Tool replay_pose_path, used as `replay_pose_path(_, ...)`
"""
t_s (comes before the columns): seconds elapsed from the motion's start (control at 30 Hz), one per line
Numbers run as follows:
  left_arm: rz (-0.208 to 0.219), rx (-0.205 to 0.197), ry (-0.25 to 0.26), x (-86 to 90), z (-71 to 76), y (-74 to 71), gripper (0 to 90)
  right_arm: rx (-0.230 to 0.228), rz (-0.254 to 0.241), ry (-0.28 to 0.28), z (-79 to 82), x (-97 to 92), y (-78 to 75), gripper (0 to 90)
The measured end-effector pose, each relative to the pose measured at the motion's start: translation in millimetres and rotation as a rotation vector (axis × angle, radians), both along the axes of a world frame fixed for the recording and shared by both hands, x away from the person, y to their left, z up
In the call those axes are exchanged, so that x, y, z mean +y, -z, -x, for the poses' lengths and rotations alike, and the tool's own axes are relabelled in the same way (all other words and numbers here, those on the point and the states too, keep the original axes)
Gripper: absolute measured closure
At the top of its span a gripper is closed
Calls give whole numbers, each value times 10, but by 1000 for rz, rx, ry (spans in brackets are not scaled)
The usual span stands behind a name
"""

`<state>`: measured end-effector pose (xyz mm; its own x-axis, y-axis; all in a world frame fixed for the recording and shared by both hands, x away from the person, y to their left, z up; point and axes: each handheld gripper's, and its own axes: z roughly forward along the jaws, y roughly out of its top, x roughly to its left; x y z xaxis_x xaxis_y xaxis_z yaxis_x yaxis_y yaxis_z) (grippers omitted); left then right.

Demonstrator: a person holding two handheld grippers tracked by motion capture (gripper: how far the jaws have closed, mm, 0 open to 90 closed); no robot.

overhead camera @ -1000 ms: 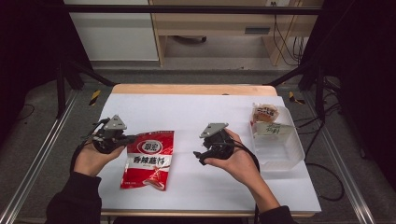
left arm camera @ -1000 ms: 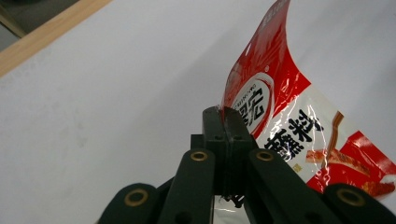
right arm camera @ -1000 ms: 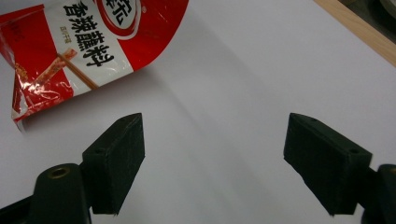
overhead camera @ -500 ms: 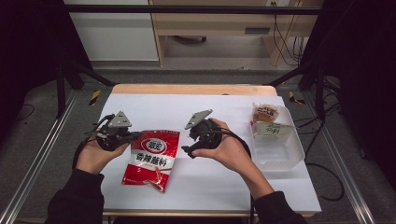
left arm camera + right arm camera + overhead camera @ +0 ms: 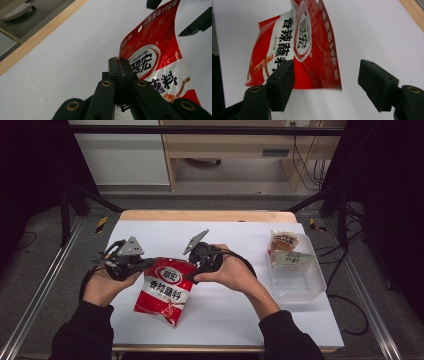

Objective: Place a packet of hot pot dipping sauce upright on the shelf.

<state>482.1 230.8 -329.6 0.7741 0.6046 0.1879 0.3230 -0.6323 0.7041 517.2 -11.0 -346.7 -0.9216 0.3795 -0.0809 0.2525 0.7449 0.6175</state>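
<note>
A red seasoning packet [image 5: 165, 290] with white and black print hangs tilted over the white table [image 5: 250, 320], its lower end near the sheet. My left gripper [image 5: 145, 264] is shut on the packet's top left corner; in the left gripper view the jaws [image 5: 120, 62] pinch the edge of the packet [image 5: 155, 50]. My right gripper [image 5: 192, 270] is at the packet's top right corner. In the right gripper view the packet [image 5: 312, 50] hangs between the jaws of my right gripper [image 5: 327, 75]. These have just been closing, with gaps still showing on both sides.
A clear plastic tub [image 5: 297, 275] stands at the table's right side, with a wrapped bun [image 5: 284, 241] at its far end. A wooden strip [image 5: 210, 216] runs along the table's far edge. Metal rails flank the table.
The right hand has moved left from mid-table to the packet's top right corner, and its jaws have narrowed. The left hand has lifted the packet's top edge off the table.
</note>
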Motion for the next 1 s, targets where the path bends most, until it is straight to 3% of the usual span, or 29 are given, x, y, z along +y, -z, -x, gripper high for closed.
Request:
replay_pose_path(0.2,7,-11,10,-49,19,-53,900,56,-2,-33,-43,71,20,503)
replay_pose_path(0.53,31,-8,9,-58,7,-76,900,97,-13,-50,-80,86,26,873)
replay_pose_path(0.63,42,-4,10,-47,-5,-57,898,104,-8,-53,-85,80,21,898)
replay_pose_path(0.7,45,-2,-8,-38,-20,-33,782,110,1,-48,-87,75,16,900)
replay_pose_path(0.83,107,-13,-47,30,-31,1,418,105,22,-45,-112,46,36,900)
replay_pose_path(1.0,96,-7,-78,127,-12,89,254,115,11,-29,-140,-2,-4,900)
